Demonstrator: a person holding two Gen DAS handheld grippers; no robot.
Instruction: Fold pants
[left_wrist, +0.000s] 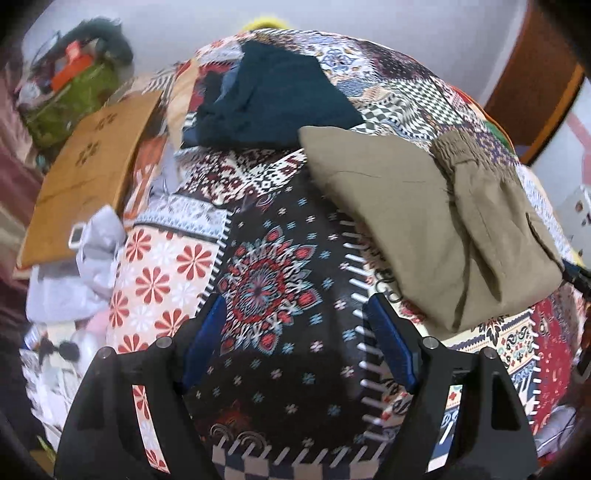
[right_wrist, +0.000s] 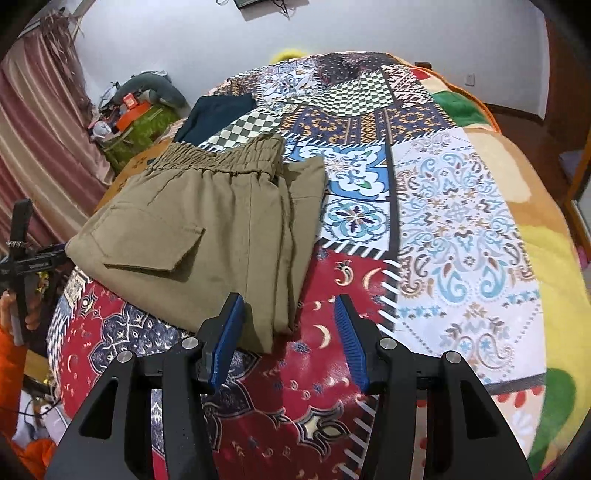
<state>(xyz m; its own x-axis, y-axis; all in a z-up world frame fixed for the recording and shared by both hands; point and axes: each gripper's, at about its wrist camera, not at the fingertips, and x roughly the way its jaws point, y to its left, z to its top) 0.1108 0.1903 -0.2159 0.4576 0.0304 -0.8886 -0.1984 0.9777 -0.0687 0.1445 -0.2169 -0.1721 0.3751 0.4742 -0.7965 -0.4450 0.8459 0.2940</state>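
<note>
Pants (right_wrist: 207, 229) lay folded on bed (right_wrist: 461, 229); left tongs (left_wrist: 295, 321) and right tongs (right_wrist: 288, 317) both released, empty.

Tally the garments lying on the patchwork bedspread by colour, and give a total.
Khaki pants, folded, elastic waistband showing: 1
Dark teal garment, folded, lying beyond the khaki pants: 1
Total: 2 garments on the bedspread. Neither pair of tongs holds either one.
</note>
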